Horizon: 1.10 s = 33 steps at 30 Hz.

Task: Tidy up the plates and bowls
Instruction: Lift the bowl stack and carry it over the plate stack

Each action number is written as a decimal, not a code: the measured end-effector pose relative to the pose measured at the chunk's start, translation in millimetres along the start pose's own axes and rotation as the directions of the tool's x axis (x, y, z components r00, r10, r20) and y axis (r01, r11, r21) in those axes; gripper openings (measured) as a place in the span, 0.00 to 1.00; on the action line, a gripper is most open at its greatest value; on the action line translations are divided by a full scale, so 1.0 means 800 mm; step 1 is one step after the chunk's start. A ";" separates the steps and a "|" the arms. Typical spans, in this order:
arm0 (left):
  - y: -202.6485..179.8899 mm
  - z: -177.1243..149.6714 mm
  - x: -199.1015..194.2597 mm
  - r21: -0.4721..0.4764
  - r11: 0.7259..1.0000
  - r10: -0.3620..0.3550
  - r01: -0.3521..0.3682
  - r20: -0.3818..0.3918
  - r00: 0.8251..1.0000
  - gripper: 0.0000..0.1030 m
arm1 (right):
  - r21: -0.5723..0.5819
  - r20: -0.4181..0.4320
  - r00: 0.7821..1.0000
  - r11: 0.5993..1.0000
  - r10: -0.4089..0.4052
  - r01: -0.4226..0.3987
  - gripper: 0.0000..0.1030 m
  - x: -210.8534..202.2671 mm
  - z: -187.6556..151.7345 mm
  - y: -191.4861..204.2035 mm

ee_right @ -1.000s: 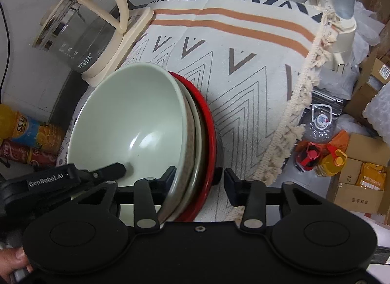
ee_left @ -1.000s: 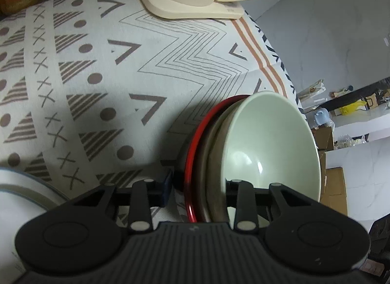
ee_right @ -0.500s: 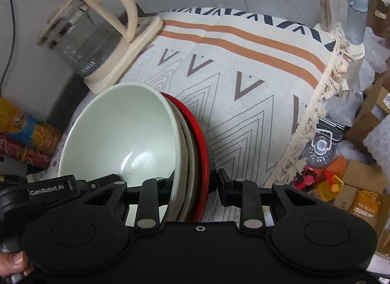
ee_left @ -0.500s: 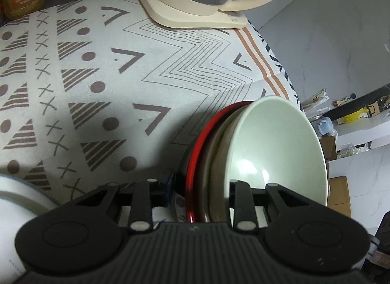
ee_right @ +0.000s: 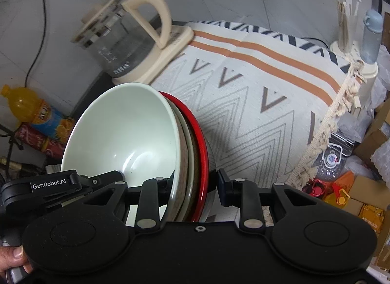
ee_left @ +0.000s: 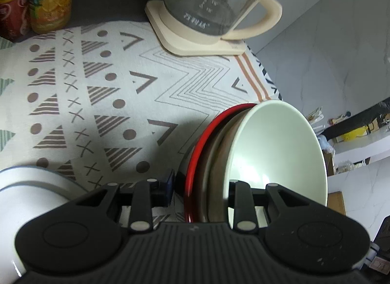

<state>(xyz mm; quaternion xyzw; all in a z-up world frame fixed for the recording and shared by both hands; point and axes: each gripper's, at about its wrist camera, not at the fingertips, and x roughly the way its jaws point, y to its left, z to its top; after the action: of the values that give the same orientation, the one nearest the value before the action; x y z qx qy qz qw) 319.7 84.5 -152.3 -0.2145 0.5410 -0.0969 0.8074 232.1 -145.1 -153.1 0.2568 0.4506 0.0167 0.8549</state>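
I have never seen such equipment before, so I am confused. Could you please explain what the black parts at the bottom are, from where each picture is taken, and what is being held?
There is no robot here. A person holds a hand-held gripper in each hand, each with a camera looking forward along its two fingers. The black shapes at the bottom are the tools themselves.

One picture comes from the left hand-held gripper, the other from the right hand-held gripper. Both are clamped on one nested stack, tilted up on edge: a pale green bowl innermost, brownish dishes, and a red-rimmed plate outermost.

Under it lies a patterned tablecloth. On it stands a glass kettle on a cream base. Drink bottles stand behind, and a white dish lies at the left view's lower left.
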 end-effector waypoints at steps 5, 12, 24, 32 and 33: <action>0.003 -0.006 -0.028 -0.024 1.000 0.002 -0.001 0.036 0.999 0.28 | -0.037 0.008 0.999 0.999 0.034 -0.034 0.28 -0.015 0.000 0.012; 0.014 -0.017 -0.064 -0.076 0.997 0.021 -0.015 0.083 0.996 0.28 | -0.089 -0.002 0.997 0.993 0.083 -0.083 0.28 -0.025 -0.005 0.030; 0.042 -0.042 -0.107 -0.154 0.988 0.048 -0.027 0.139 0.989 0.28 | -0.172 -0.037 0.989 0.974 0.143 -0.147 0.28 -0.037 -0.019 0.054; 0.068 -0.061 -0.133 -0.197 0.979 0.083 -0.050 0.161 0.983 0.28 | -0.227 -0.071 0.983 0.957 0.168 -0.180 0.28 -0.036 -0.038 0.079; 0.071 -0.063 -0.137 -0.203 0.978 0.088 -0.054 0.164 0.983 0.29 | -0.233 -0.075 0.982 0.955 0.171 -0.184 0.28 -0.036 -0.040 0.082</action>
<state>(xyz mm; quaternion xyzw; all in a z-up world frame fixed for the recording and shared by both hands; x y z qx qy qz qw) 225.7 165.0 -103.1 -0.2816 0.4836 0.0049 0.8287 203.5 -81.8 -116.4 0.1910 0.4433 0.1542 0.8621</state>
